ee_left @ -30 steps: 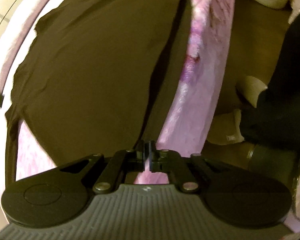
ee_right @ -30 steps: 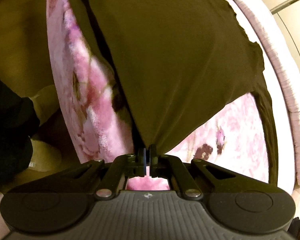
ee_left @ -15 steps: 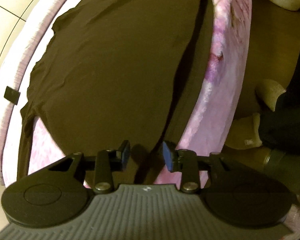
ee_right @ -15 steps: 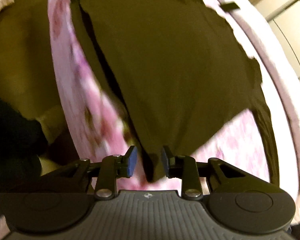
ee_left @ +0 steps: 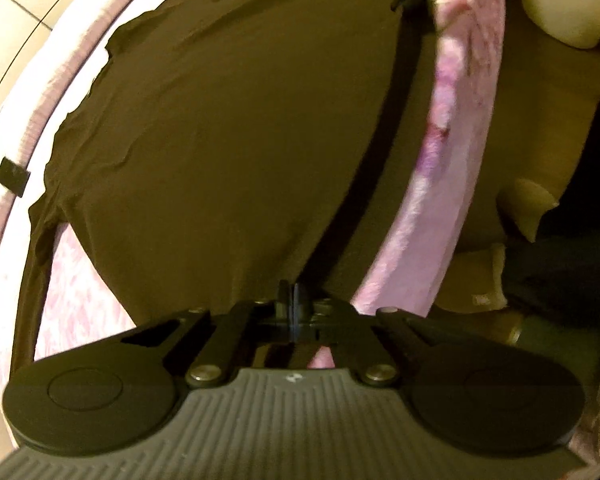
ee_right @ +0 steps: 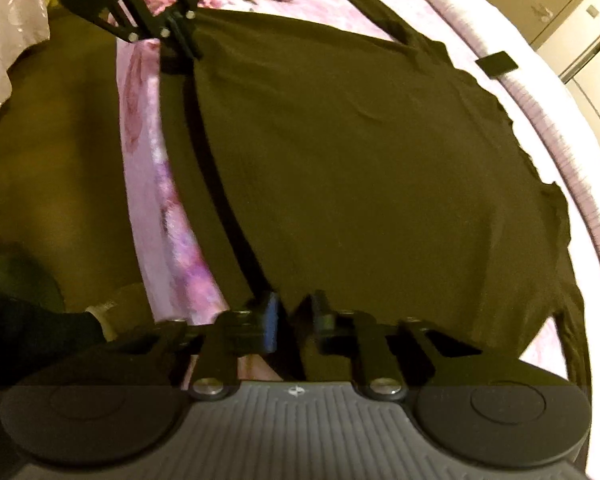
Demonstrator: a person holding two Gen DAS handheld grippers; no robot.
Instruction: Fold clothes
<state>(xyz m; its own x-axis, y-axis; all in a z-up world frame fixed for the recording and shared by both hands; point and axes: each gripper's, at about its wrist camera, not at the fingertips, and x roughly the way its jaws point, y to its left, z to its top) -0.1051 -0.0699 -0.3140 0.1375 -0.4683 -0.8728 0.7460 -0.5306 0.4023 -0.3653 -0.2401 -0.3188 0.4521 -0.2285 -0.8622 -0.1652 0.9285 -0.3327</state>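
dark shirt (ee_left: 228,128) hem hidden behind closed left fingers (ee_left: 284,300); slippers (ee_left: 528,208) blurred, partly shadowed

Left wrist view: looked forward from close over one hem corner of the dark garment (ee_left: 228,140) along the bed (ee_left: 452,168) edge. Right wrist view: faced back from the opposite corner, equally close. Shared: garment, pink floral bedding, floor (ee_right: 60,168), each opposing hand-held gripper.
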